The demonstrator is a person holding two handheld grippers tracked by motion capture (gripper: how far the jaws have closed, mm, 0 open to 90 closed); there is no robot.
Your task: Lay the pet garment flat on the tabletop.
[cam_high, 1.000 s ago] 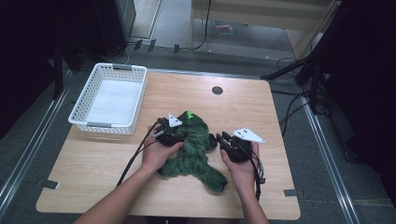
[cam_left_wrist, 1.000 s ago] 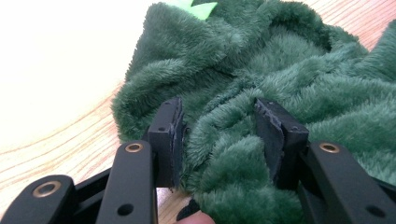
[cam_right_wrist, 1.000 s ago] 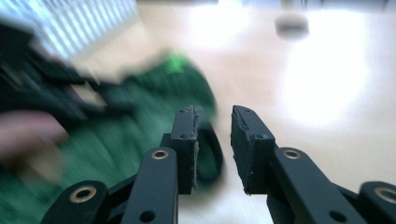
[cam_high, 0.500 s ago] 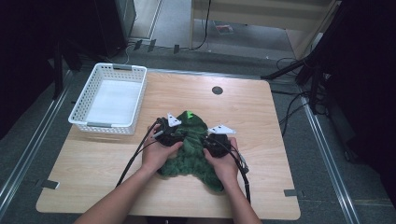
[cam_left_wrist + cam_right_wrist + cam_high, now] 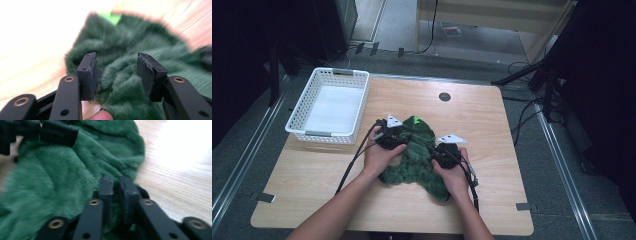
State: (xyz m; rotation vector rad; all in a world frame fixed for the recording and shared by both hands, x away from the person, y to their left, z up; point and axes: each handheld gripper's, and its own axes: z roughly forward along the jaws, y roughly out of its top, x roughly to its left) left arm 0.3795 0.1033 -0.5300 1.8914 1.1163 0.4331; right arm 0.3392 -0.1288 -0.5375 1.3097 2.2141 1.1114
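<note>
**Green plush garment gripped at both edges on the table**

The table (image 5: pixel 507 150) is a light wood surface and serves as the reference for all positions below. A white basket (image 5: pixel 329 106) stands at its far left corner. A small dark round hole (image 5: pixel 444 96) sits near the middle of its far edge.

The green plush garment (image 5: pixel 417 155) lies flat on the table, slightly nearer the person than the table's centre and well apart from the basket. Its fabric is dark green, deep-piled and bunched into soft folds. A bright green tag (image 5: pixel 415 120) marks its far end. Its long axis runs from that tag, pointing toward the far edge of the table, down to a lobe at the near right.

Both forearms enter from the near edge of the table and converge on the garment, one hand at each side.

The left gripper (image 5: pixel 116 75) sits at the garment's far left edge. Its jaws stand at a medium gap with a ridge of plush between them; they have just been opening a little.

The right gripper (image 5: pixel 116 195) sits at the garment's right edge. Its jaws are narrow and pinch a fold of plush; they have just opened slightly.
</note>
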